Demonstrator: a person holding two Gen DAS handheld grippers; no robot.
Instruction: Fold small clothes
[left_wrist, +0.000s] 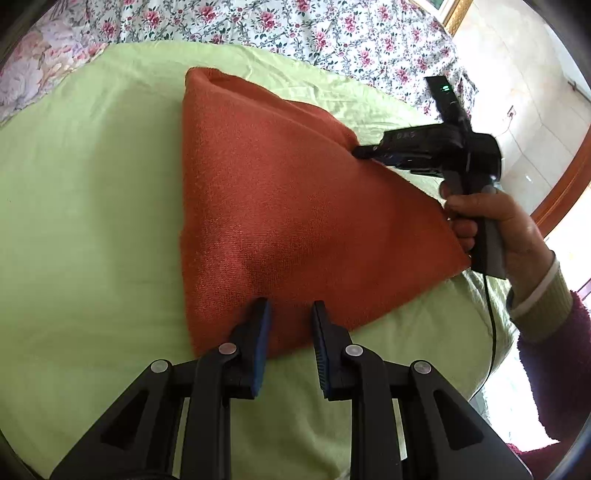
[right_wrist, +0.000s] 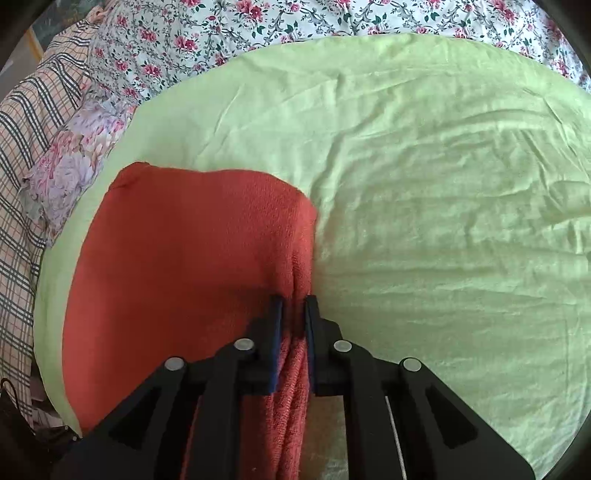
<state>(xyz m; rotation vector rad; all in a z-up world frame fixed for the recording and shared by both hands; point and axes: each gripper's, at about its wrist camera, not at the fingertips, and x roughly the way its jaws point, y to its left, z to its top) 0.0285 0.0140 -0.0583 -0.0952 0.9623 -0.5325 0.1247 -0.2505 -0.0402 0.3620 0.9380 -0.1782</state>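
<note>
An orange-red towel (left_wrist: 277, 206) lies folded into a rough triangle on a light green sheet (left_wrist: 92, 221). My left gripper (left_wrist: 290, 314) hovers at the towel's near edge. Its jaws stand apart and only flat cloth shows between them. In the left wrist view, a person's hand (left_wrist: 498, 221) holds my right gripper (left_wrist: 360, 151) at the towel's right edge. In the right wrist view, my right gripper (right_wrist: 293, 306) has a raised fold of the towel (right_wrist: 184, 258) bunched between its pads, and the fold fills the gap.
The green sheet (right_wrist: 443, 221) stretches wide and wrinkled to the right of the towel. Floral bedding (left_wrist: 295, 26) borders it at the back. A plaid cloth (right_wrist: 22, 147) lies at the far left. The bed's wooden edge (left_wrist: 561, 184) and pale floor show on the right.
</note>
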